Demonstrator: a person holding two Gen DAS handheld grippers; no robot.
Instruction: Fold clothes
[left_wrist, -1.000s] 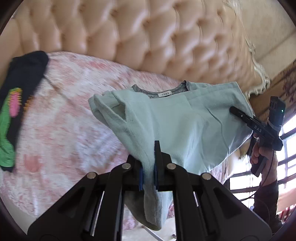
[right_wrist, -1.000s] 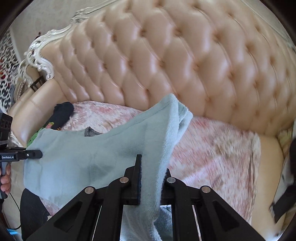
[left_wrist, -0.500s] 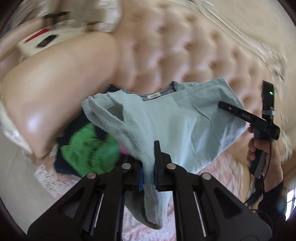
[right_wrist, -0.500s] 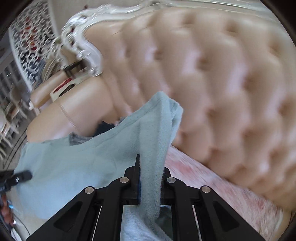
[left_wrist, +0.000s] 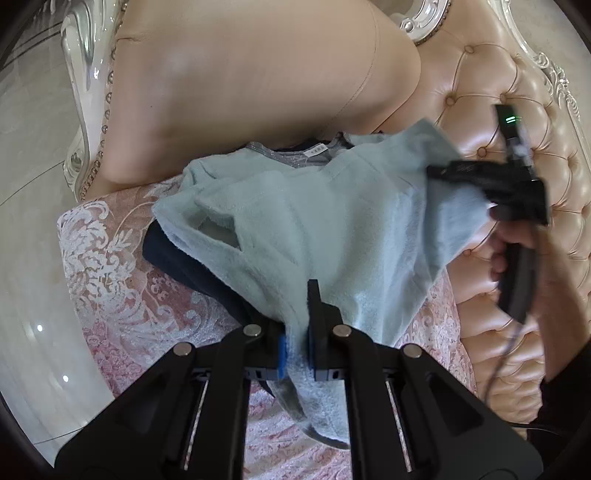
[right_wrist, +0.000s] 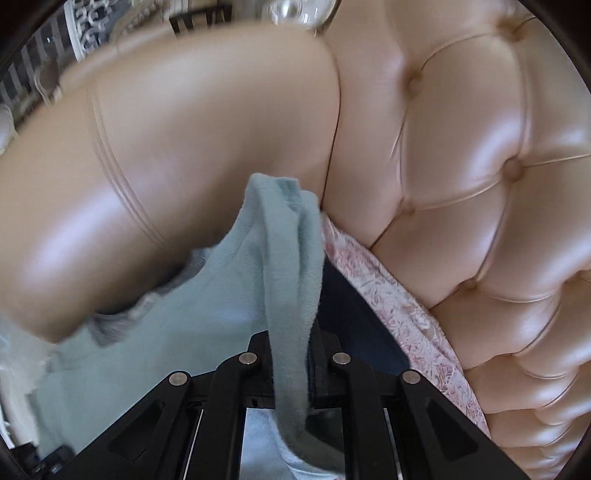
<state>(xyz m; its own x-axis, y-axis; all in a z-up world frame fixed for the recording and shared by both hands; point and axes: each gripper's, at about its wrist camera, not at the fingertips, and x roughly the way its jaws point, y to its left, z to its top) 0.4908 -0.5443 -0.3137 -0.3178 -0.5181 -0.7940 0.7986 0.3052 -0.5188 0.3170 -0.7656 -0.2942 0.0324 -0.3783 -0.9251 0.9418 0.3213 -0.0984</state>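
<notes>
Fingers of the left gripper (left_wrist: 297, 332) and right gripper (right_wrist: 292, 363) each pinch an edge of a pale blue fleece top (left_wrist: 332, 221), stretched between them above a dark garment (left_wrist: 184, 262) on the pink patterned sofa seat (left_wrist: 122, 295), beside the padded armrest (left_wrist: 240, 85).

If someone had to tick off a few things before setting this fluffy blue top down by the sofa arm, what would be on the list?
1. Left gripper clamped on the light blue top: ok.
2. Right gripper clamped on the top's other edge: ok.
3. Top spread flat between the grippers: not ok, it sags and bunches.
4. Dark garment lies under the landing spot: ok if stacking is meant.
5. Armrest clear of the cloth: cannot tell, the collar is close against it.
</notes>
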